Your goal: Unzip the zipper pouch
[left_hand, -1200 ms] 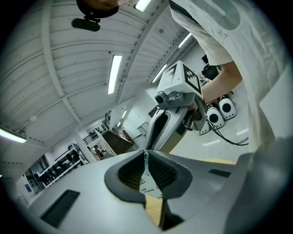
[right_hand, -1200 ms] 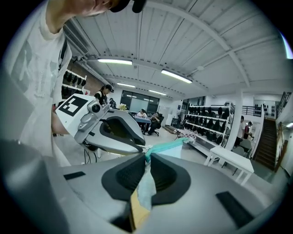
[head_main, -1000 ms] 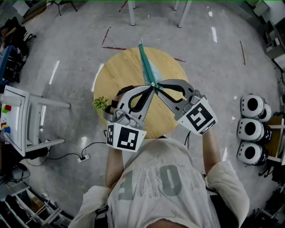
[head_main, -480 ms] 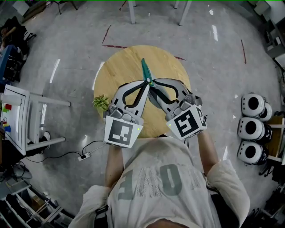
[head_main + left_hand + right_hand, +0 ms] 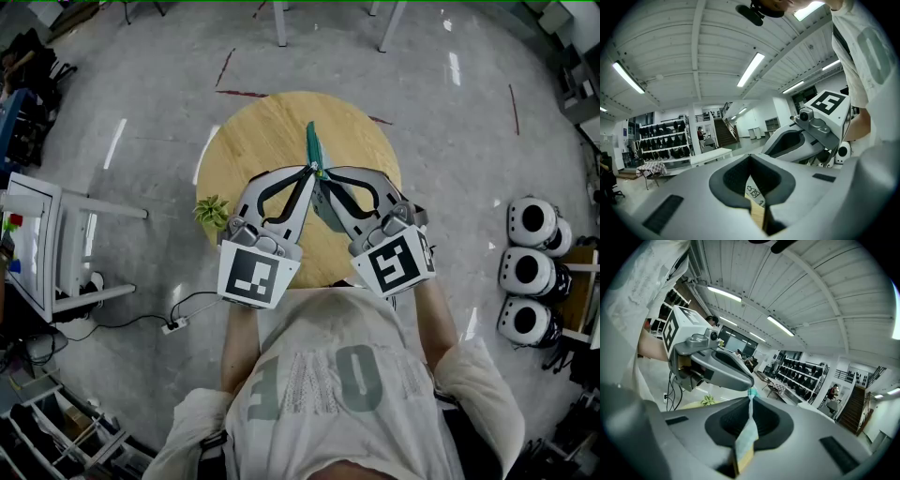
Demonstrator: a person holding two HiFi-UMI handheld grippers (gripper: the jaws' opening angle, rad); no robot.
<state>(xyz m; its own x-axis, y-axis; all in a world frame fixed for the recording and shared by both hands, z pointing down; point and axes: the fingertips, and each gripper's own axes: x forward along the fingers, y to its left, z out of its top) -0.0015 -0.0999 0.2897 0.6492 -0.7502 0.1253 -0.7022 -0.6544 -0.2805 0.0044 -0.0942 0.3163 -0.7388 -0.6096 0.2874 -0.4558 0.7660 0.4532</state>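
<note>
Above the table (image 5: 251,141), the left gripper (image 5: 308,172) pinches the pouch (image 5: 311,146); the right gripper (image 5: 322,175) jaws are closing on it too.

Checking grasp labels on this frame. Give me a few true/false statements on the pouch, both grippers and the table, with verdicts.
1. The pouch lies flat on the table. False: the pouch stands on edge over the round wooden table, held at its near end by both grippers.
2. The left gripper is shut on a piece of the pouch. True: the left gripper pinches a printed tab.
3. The right gripper is empty. False: the jaws of the right gripper are closing, with teal pouch fabric between them.
4. A small green plant sits at the table's left edge. True: the plant is there.
</note>
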